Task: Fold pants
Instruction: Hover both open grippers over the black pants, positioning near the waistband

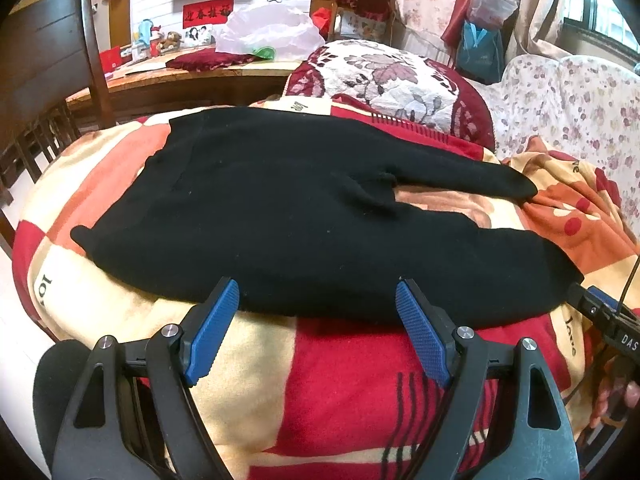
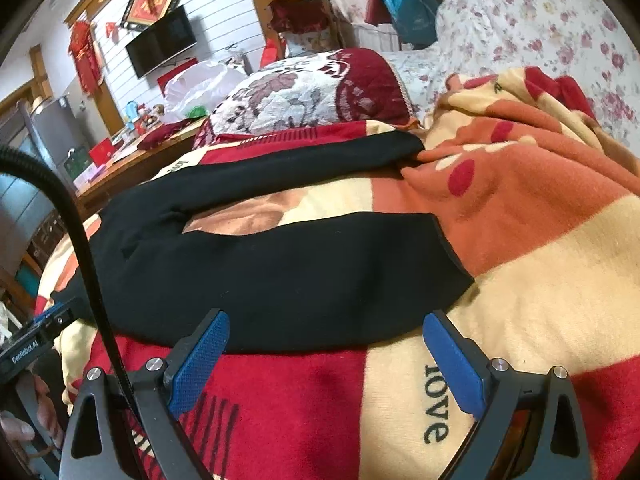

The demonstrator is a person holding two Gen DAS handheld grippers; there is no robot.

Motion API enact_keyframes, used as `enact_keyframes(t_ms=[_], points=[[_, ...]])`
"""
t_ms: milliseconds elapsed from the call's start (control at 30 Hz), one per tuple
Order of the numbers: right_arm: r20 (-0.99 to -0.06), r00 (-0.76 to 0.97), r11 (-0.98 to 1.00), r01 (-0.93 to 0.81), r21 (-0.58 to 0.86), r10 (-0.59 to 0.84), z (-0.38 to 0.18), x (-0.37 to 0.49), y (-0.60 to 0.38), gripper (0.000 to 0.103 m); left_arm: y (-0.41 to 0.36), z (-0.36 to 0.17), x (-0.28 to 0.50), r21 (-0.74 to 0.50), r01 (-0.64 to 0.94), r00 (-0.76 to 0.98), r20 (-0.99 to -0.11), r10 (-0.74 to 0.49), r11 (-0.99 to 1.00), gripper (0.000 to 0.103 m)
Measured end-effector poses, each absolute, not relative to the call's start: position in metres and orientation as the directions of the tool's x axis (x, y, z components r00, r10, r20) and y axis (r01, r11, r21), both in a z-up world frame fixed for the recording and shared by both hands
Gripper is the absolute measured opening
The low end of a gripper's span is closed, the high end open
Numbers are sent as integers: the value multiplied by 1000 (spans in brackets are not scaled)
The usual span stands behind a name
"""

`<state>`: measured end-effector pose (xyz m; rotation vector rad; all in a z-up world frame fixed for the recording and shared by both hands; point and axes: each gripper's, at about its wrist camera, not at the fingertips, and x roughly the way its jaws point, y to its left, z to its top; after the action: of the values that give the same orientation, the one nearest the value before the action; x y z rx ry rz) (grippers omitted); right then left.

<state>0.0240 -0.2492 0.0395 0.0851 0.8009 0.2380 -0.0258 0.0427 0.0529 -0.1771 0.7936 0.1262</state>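
Black pants (image 1: 280, 216) lie flat on a red and cream blanket (image 1: 340, 380), with the left gripper (image 1: 318, 330) and right gripper (image 2: 326, 360) both spread wide just before the near edge.

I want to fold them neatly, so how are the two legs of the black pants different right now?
The near leg looks wide and lies flat close to both tongs, left and right; the far leg looks thinner and lies by the flowery cushion. The near leg's end rests flat on the blanket; the far leg's end meets a bunched-up fold of it. Both are black, spread apart, and not held.
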Motion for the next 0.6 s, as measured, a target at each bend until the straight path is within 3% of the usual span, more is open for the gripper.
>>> enact_keyframes(t_ms=[333,600], points=[[-660,707,963,-244,112,256,76,21,-226,98,31,79,-19,-47,-149,724,-686,77,988,81],[-653,706,957,-265,117,276,83,20,-214,98,30,83,-19,-65,-155,725,-685,68,986,81]])
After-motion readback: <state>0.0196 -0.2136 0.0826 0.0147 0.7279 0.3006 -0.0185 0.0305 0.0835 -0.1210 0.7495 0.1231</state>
